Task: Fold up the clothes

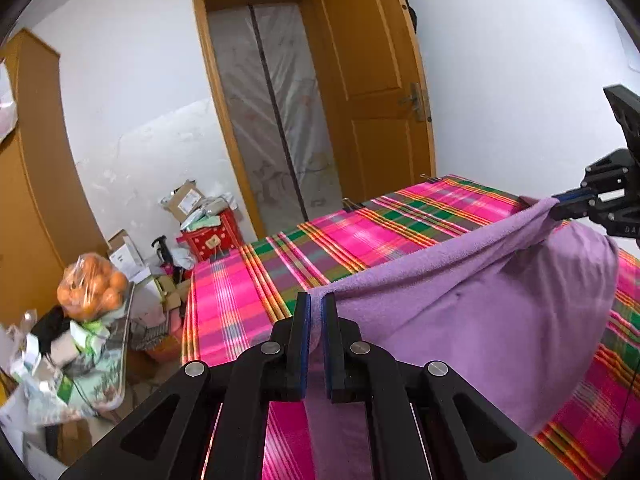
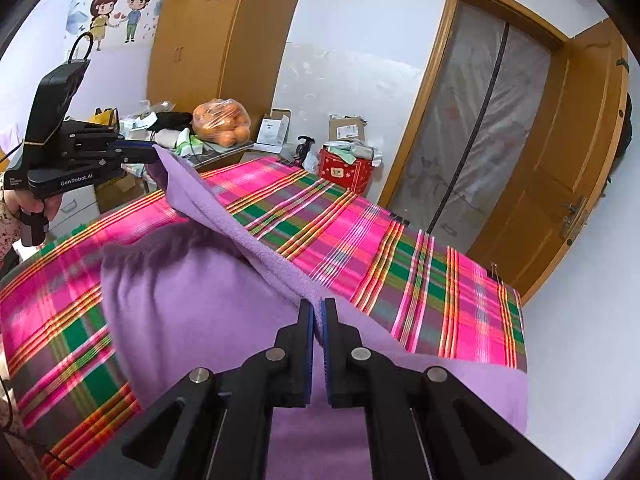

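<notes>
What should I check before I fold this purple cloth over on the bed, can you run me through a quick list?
1. Left gripper shut on the purple cloth: ok, fabric sits between its pads.
2. Right gripper shut on the same edge: ok.
3. Edge between the two grippers taut: ok, it runs as a fairly straight line.
4. Lower part of the cloth lying flat on the plaid bedspread: not ok, it hangs bunched and creased.
5. Far side of the bedspread bare for laying down: ok.
6. Bottom corners aligned: cannot tell, hidden below the grippers.
</notes>
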A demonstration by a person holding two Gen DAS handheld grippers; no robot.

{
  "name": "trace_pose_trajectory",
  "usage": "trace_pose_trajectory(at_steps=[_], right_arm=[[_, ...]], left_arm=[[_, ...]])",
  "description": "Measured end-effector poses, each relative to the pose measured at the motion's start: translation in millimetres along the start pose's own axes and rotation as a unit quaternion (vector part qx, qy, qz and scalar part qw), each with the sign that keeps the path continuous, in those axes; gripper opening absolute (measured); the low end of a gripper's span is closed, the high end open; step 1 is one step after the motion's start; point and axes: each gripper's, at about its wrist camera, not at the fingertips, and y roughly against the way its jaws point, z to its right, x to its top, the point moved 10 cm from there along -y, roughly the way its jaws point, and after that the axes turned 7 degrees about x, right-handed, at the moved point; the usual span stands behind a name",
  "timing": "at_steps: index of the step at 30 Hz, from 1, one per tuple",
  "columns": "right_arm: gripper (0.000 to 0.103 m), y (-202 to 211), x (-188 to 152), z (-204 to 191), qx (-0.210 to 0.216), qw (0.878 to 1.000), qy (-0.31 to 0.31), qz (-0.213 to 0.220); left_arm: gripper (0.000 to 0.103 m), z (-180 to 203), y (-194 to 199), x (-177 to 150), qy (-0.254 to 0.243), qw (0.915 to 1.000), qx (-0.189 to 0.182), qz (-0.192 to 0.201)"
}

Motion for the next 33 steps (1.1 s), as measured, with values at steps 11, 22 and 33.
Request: trace_pose_trajectory(at_steps=[11, 22, 33], right_arm=[[0.004, -2, -72, -39, 0.014, 0.999, -0.037, -0.037], [0.005, -16, -114, -58, 0.035, 0.996, -0.038, -0.072], [0.005, -14, -125, -64, 0.067, 0.994, -0.046, -0.077]], left_arm=[[0.005, 20, 17, -63, 0.042, 0.9985, -0.011, -0.033], [0.005, 28, 25, -112, 0.086, 0.9935, -0.017, -0.073], [0.014, 35, 18, -130, 0.166, 0.9747, -0.076, -0.129]])
